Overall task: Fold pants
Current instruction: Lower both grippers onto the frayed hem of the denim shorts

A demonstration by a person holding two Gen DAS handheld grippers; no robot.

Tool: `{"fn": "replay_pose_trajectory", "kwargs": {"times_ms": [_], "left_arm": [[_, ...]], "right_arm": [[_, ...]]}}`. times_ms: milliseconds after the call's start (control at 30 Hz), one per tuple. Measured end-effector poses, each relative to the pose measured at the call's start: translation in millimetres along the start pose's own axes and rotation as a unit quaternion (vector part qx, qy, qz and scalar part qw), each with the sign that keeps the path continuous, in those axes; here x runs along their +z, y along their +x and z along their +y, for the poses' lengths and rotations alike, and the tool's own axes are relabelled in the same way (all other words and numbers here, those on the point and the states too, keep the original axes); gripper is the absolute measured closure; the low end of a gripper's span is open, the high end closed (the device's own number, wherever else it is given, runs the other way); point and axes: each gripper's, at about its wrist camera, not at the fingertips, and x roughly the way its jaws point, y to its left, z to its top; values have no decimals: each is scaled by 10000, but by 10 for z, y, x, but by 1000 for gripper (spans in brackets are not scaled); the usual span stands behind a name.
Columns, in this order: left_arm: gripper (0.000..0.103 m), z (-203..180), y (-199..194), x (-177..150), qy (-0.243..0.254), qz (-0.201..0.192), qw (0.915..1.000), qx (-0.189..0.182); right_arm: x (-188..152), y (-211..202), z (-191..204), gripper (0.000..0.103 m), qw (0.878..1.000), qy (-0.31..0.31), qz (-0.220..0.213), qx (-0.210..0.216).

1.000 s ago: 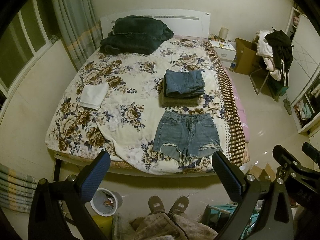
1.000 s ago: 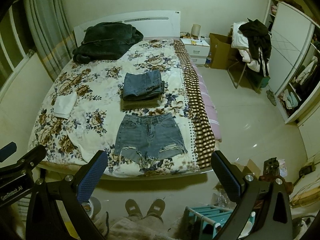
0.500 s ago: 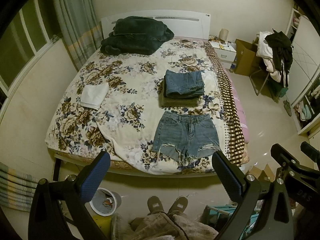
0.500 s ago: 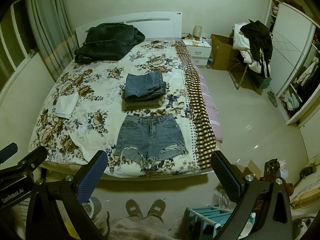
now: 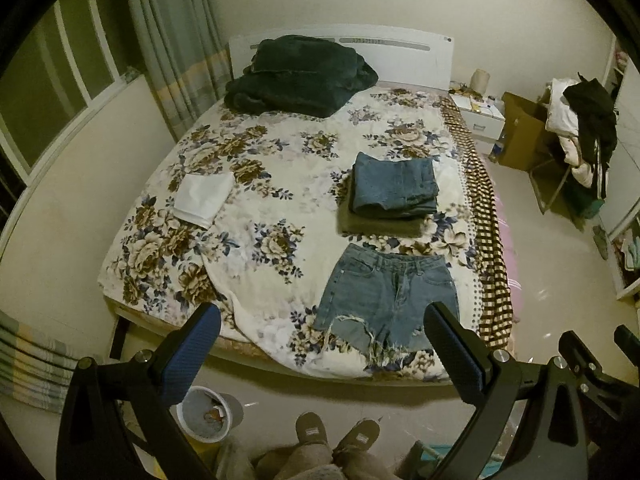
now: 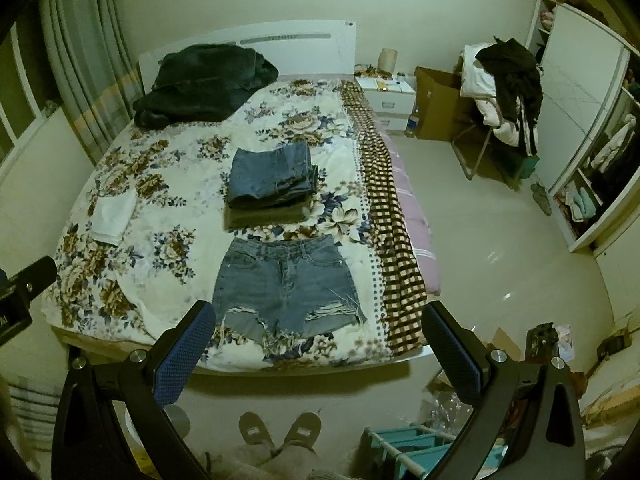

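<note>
Frayed denim shorts (image 5: 390, 298) lie flat on the floral bedspread (image 5: 280, 184) near the bed's foot edge, waistband away from me. They also show in the right wrist view (image 6: 284, 286). Behind them sits a stack of folded jeans (image 5: 396, 188) on an olive folded garment (image 5: 380, 226); the stack also shows in the right wrist view (image 6: 272, 180). My left gripper (image 5: 320, 344) is open and empty, held above the floor short of the bed. My right gripper (image 6: 318, 340) is open and empty, likewise short of the bed.
A folded white cloth (image 5: 204, 198) lies at the bed's left. A dark blanket (image 5: 300, 80) is heaped by the headboard. A bin (image 5: 208, 416) stands on the floor below. A nightstand (image 6: 386, 96), a cardboard box (image 6: 436, 104) and a clothes-laden chair (image 6: 504, 92) stand to the right.
Both grippers have moved slightly closer to the bed, so the shorts appear a little nearer. Nothing on the bed has moved.
</note>
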Motion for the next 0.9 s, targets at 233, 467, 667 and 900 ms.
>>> {"fn": "replay_pose_trajectory", "kwargs": {"times_ms": [233,467,667,900], "left_arm": [[0,-274,743,124,220,377,9990,46],[0,-550,1617,268,576,887,9941,-251],[0,-817,2306,376,717,1135,9903,-347],[0,-1134,3052,278,747,1469,9862,-156]], "right_arm": [[278,966,-192,0,9996,114,245,-32],[516,2040,-286,0,9988,194,450,-37],[682,3079,-371,0,9935,345,1076,131],[743,4167,-613,0,9846,220,1727,159]]}}
